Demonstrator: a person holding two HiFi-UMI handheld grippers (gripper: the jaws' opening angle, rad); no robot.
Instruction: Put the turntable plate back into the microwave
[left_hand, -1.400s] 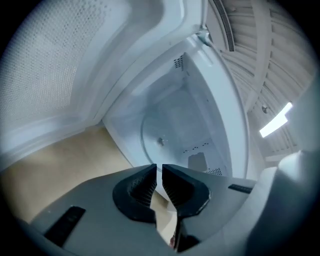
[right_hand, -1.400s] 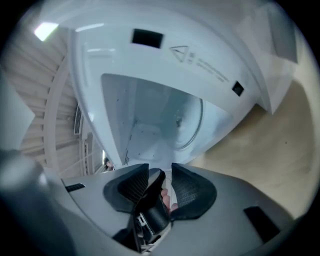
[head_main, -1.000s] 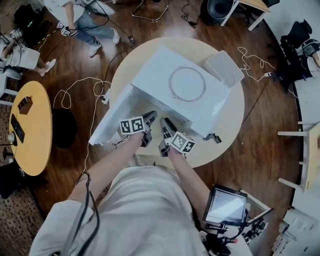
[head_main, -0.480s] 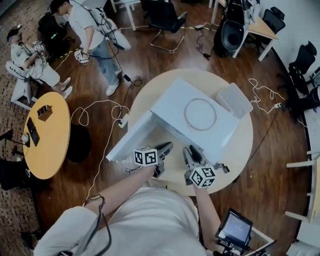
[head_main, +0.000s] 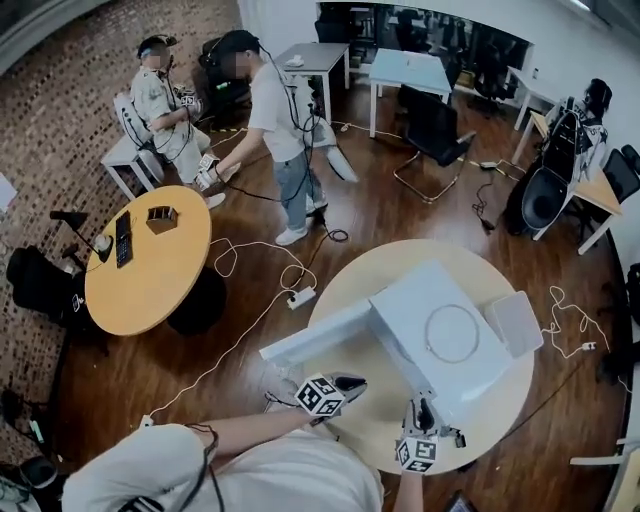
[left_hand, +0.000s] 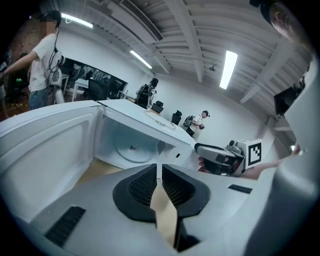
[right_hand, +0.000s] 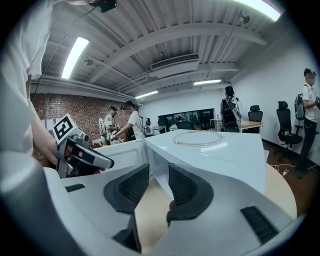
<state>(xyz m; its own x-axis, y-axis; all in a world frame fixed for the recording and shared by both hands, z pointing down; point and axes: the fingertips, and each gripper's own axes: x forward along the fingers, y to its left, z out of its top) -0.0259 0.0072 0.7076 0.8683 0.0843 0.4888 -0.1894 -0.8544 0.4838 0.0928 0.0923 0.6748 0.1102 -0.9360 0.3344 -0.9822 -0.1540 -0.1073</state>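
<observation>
Your left gripper (left_hand: 159, 172) is closed with nothing in it, and your right gripper (right_hand: 159, 172) is open and empty. The plate (left_hand: 131, 149) seems to lie inside the open microwave (head_main: 400, 300). If it sits off centre there, it may wobble or slide out.

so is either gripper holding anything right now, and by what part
Nothing is held. The left gripper is shut with nothing between its jaws; the right gripper is open and empty.

Holds left gripper (head_main: 352, 381) pinched tight on nothing, right gripper (head_main: 424, 408) spread wide and empty; points the 2 slightly downward, side by side.
</observation>
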